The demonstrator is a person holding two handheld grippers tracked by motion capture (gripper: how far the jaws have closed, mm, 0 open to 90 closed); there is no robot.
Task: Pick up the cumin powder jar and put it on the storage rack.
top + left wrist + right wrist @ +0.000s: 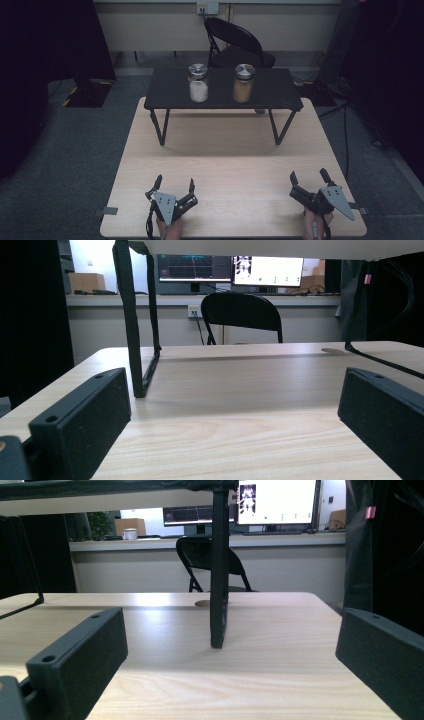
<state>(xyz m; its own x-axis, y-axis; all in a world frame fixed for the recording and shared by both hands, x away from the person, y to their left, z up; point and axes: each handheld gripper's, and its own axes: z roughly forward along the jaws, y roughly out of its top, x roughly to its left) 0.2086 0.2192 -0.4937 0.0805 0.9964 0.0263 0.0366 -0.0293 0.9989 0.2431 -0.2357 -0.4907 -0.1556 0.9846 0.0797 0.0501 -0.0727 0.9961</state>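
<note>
Two glass jars with metal lids stand on a small black raised shelf [270, 85] at the far side of the wooden table [225, 150]. One jar holds white powder [198, 83]; the other holds tan powder [243, 83]. My left gripper [174, 184] rests near the table's front edge at the left, open with nothing between its jaws. My right gripper [308, 176] rests at the front right, also open and empty. In the left gripper view the left gripper [230, 415] points at the shelf's leg [131, 325]. In the right gripper view the right gripper [230, 655] faces a leg [219, 570].
A black folding chair [235, 42] stands behind the table. The shelf's black legs [160, 127] come down onto the table's middle. Bare wood lies between the shelf and the grippers. Monitors [267, 271] sit on a far counter.
</note>
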